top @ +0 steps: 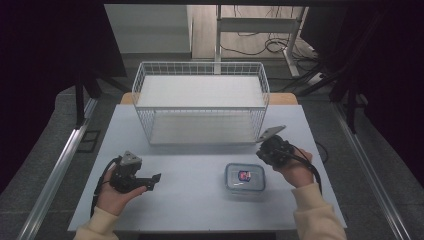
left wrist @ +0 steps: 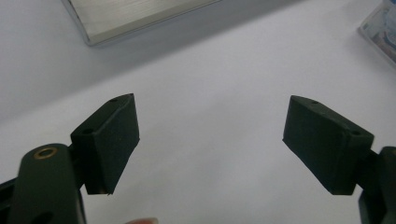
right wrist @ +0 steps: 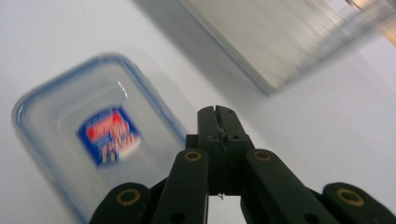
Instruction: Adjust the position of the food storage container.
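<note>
Dark curtains and a grey floor surround a pale table (top: 200,200), with a white wire basket (top: 200,102) standing at its far side. On the near right part of the table lies a clear plastic box (top: 244,178) with a blue-edged lid and a red and blue label, flat and closed.

The right gripper (top: 267,150) is held just beside the box's far right corner, above the table, near the basket's front right foot. In the right gripper view its fingers (right wrist: 218,119) are pressed together with nothing between them, and the box (right wrist: 93,135) lies to their left and a little ahead, not touching them; the picture is blurred there. The basket's base (right wrist: 271,42) runs across the upper right of that view.

The left gripper (top: 152,179) is held low over the near left part of the table, pointing right toward the box and well apart from it. In the left gripper view its fingers (left wrist: 109,142) stand wide apart around bare table, gripping nothing. A corner of the box (left wrist: 380,32) shows at the upper right edge, far beyond the fingertips, and the basket's base (left wrist: 135,14) at the top left.
</note>
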Motion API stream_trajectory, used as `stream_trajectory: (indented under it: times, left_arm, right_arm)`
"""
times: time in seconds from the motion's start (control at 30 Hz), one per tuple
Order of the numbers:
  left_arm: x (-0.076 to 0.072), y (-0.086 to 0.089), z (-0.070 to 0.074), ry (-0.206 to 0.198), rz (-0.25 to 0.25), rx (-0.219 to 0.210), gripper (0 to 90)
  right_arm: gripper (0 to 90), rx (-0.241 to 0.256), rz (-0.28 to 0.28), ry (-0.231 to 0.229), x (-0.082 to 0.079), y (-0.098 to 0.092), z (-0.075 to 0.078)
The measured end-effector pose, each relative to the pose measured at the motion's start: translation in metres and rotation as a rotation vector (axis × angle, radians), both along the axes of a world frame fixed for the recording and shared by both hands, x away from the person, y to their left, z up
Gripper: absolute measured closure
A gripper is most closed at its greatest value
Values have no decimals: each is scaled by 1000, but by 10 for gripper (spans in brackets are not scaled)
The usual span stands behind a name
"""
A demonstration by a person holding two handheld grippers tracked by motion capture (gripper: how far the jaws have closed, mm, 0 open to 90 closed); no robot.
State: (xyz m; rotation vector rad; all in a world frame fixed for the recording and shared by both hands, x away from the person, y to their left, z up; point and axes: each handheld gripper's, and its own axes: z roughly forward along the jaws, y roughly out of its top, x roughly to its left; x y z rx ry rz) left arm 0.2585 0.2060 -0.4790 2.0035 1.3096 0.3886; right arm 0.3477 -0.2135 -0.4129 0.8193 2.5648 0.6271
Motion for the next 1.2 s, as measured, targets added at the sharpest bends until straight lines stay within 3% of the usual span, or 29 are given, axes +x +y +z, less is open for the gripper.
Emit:
stream_trajectory:
  times: [0.1,0.3,0.37,0.43,0.5,0.6,0.87,1.13,1.2]
  left_arm:
    - [-1,0,3,2,-12,-44,185]
    - [-1,1,3,1,4,-26,185]
    - [0,1,2,2,6,-23,186]
    - [0,0,1,5,6,-19,186]
    - [0,-2,0,5,7,-17,186]
    - [0,-3,0,8,0,-12,186]
    - [0,-5,-2,11,-6,-10,185]
    - [1,-6,-3,15,-9,-7,185]
    - [1,-7,-4,18,-12,-8,186]
  right_arm:
    - [899,24,-52,-6,-11,-20,-1]
    - [898,70,-108,48,-20,-43,-29]
    - [898,79,-99,102,-18,-46,-41]
    - [898,105,-110,120,-18,-47,-45]
    - [899,124,-97,135,-17,-46,-48]
    - [899,85,-100,147,-15,-42,-57]
    - [899,56,-109,166,-16,-35,-64]
    - [899,69,-62,165,-16,-14,-62]
    - [899,57,-27,156,-15,-5,-64]
